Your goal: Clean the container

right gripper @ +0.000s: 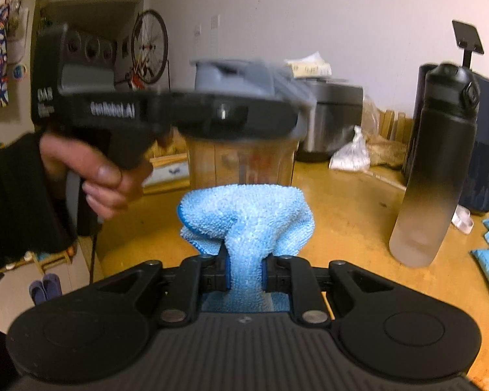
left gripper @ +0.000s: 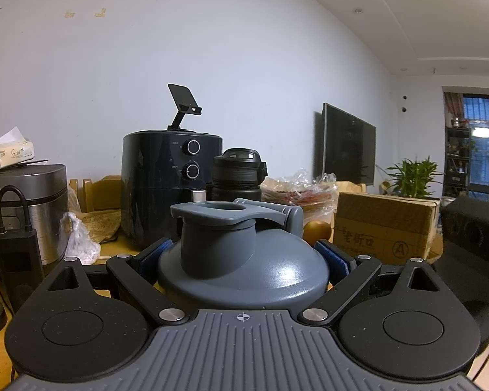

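- Container (right gripper: 244, 159) stands upright on the bench (right gripper: 348, 208), its clear body below a grey lid (left gripper: 241, 260); I keep it there so it has a firm base while it is wiped
- My left hand-held gripper (left gripper: 243, 257) is closed on the lid, one blue pad on each side of the dome; I judge this grip is there to stop the container turning or sliding
- My right hand-held gripper (right gripper: 246, 273) is nearly shut, pinching a blue cloth (right gripper: 244, 218); the cloth bunches out ahead of the jaws, so the soft part would meet the wall first
- Cloth sits just in front of the container's lower wall; whether it touches I cannot tell
- A black bottle (right gripper: 437, 163) stands well apart on the right, clear of the wiping path
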Demonstrator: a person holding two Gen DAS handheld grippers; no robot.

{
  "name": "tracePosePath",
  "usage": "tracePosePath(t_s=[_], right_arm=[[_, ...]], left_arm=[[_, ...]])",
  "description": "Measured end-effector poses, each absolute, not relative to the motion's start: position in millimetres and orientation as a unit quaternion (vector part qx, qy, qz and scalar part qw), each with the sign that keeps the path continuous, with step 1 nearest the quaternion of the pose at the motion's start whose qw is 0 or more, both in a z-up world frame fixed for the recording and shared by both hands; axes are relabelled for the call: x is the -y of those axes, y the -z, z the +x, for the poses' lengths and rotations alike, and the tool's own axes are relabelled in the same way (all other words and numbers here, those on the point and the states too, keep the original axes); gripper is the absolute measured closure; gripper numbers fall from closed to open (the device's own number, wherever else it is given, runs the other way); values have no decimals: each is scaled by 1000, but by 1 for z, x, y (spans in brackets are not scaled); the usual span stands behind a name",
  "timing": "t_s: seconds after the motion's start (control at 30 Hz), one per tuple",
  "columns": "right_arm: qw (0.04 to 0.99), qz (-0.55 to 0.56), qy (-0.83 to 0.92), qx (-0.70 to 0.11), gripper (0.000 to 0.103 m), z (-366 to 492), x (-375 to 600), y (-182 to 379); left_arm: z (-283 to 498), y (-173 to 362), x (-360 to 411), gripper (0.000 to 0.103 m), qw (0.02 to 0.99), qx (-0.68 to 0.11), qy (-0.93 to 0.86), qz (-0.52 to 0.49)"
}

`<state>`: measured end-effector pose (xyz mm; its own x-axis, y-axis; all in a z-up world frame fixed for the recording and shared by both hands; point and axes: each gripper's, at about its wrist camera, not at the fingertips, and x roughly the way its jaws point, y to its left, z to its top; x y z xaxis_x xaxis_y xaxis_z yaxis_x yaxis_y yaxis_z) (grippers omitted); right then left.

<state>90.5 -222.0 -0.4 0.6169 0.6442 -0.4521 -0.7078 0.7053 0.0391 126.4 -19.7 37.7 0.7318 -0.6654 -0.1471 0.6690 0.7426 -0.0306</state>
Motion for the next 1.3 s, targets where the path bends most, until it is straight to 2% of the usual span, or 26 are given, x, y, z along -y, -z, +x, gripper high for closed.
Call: tracePosePath(t_s=[0.53, 1.03, 1.3], right_arm=[[880, -100, -372, -280, 93, 101, 209, 32], [883, -72, -378, -268, 91, 104, 216, 28], [894, -49, -380, -231, 91, 96, 224, 4]], left_arm=[[126, -37, 19, 8, 931, -73, 358, 13], [129, -36, 17, 8, 930, -78, 360, 4], [130, -36, 17, 8, 930, -78, 360, 4]])
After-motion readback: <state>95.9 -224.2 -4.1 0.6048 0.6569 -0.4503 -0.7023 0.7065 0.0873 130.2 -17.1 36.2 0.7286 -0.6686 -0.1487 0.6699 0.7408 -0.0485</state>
